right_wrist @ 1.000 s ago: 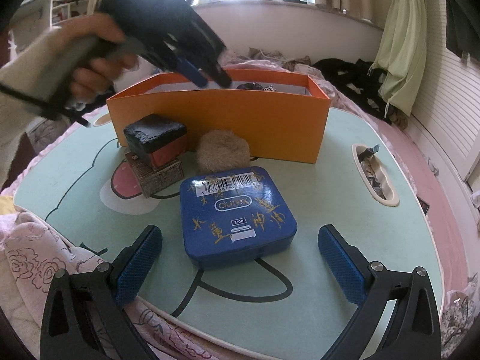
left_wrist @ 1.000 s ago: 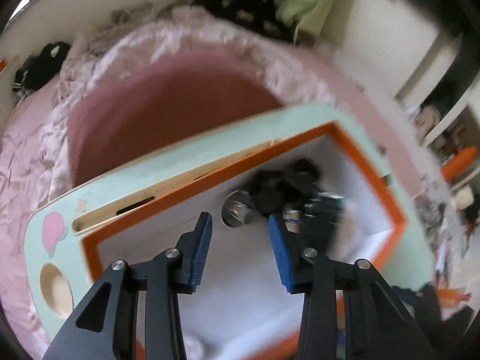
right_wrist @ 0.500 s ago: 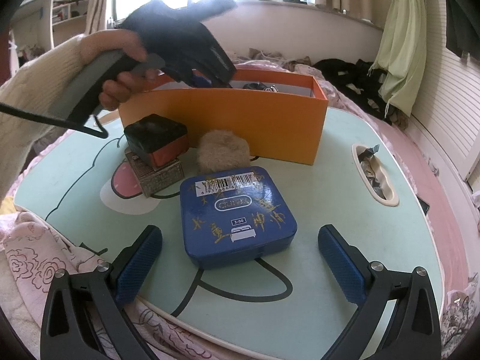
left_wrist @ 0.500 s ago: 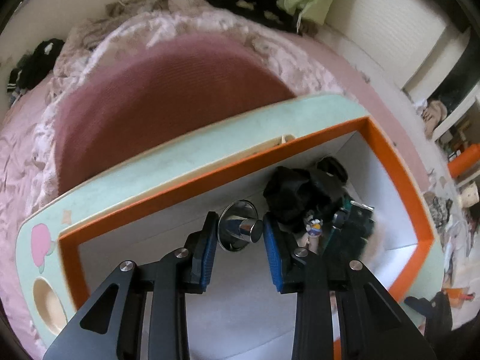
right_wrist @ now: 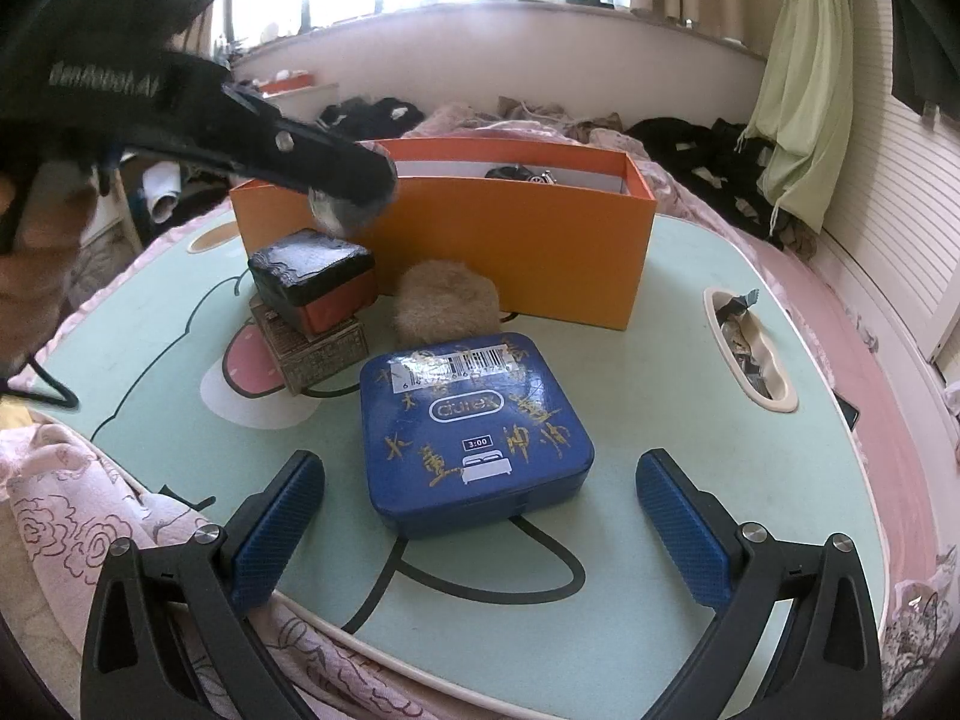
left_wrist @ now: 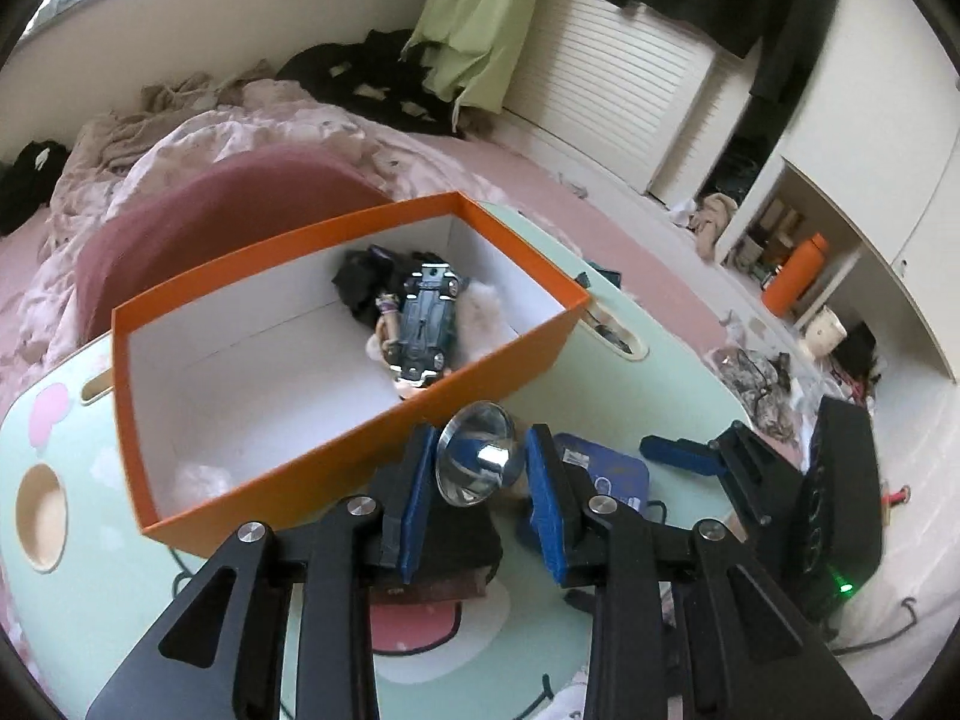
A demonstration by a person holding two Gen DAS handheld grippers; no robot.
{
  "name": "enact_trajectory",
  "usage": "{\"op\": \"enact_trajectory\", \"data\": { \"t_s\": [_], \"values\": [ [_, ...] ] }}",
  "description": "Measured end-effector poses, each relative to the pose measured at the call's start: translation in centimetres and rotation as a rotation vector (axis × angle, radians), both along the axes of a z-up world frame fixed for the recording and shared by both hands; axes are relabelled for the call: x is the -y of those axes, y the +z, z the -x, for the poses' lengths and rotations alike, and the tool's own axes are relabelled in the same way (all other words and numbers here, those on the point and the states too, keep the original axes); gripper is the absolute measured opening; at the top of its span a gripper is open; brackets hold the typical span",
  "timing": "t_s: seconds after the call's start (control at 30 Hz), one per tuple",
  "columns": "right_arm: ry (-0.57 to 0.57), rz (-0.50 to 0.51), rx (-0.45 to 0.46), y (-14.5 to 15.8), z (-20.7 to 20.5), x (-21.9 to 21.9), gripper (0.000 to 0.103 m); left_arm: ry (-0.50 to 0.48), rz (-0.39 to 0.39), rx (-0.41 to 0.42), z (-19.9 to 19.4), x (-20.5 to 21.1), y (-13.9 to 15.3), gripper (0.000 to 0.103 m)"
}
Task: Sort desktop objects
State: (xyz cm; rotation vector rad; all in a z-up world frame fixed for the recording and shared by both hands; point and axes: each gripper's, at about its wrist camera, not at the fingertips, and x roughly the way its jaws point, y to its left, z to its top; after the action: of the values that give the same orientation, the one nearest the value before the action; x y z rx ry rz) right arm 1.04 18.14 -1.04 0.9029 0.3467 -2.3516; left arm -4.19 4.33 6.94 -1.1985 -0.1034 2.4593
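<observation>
My left gripper is shut on a shiny round metal piece and holds it in the air just outside the near wall of the orange box. The same gripper and piece show in the right wrist view, above the black and red box. Inside the orange box lie a dark toy car, a small doll and black and white fluff. My right gripper is open wide, low over the table, with the blue tin between its fingers.
A brown fuzzy ball sits against the orange box. The black and red box rests on a patterned box. The mint green table has a slot with scraps on the right. Pink bedding surrounds the table.
My left gripper closed on the metal piece inside the orange box, then lifted it out and back over the near wall. The right gripper has not moved.
</observation>
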Motion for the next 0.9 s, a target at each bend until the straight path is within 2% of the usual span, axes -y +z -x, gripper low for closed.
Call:
{"op": "enact_trajectory", "data": {
  "t_s": [0.07, 0.2, 0.27, 0.33, 0.47, 0.6, 0.67, 0.7, 0.77, 0.9],
  "values": [
    [0.0, 0.0, 0.0, 0.0, 0.0, 0.0, 0.103, 0.036, 0.036, -0.021, 0.1, 0.1, -0.3, 0.061],
    [0.0, 0.0, 0.0, 0.0, 0.0, 0.0, 0.103, 0.069, 0.06, -0.065, -1.6, 0.4, 0.1, 0.066],
    [-0.001, 0.0, 0.0, 0.0, 0.0, 0.0, 0.103, 0.092, 0.136, -0.107, -3.5, 0.7, 0.1, 0.071],
    [0.0, 0.0, 0.0, 0.0, 0.0, 0.0, 0.103, 0.099, 0.198, -0.132, -5.3, 0.8, -0.3, 0.071],
    [0.0, 0.001, 0.0, 0.0, 0.0, 0.0, 0.103, 0.125, 0.261, -0.124, -8.5, 1.2, -1.9, 0.072],
    [0.0, 0.001, 0.0, -0.1, -0.1, 0.0, 0.103, 0.19, 0.25, -0.074, -9.0, 2.0, -4.4, 0.072],
    [0.0, 0.001, 0.0, -0.1, -0.1, 0.0, 0.103, 0.226, 0.235, -0.015, -8.2, 2.5, -6.1, 0.074],
    [-0.001, -0.001, 0.001, -0.1, 0.0, 0.0, 0.103, 0.231, 0.205, -0.007, -8.0, 2.8, -6.6, 0.089],
    [0.002, 0.0, 0.0, -0.1, 0.1, 0.1, 0.103, 0.242, 0.206, 0.021, -7.4, 3.1, -7.3, 0.103],
    [0.002, -0.001, 0.002, -0.1, 0.2, 0.1, 0.103, 0.253, 0.2, 0.014, -7.4, 3.7, -7.5, 0.103]
  ]
}}
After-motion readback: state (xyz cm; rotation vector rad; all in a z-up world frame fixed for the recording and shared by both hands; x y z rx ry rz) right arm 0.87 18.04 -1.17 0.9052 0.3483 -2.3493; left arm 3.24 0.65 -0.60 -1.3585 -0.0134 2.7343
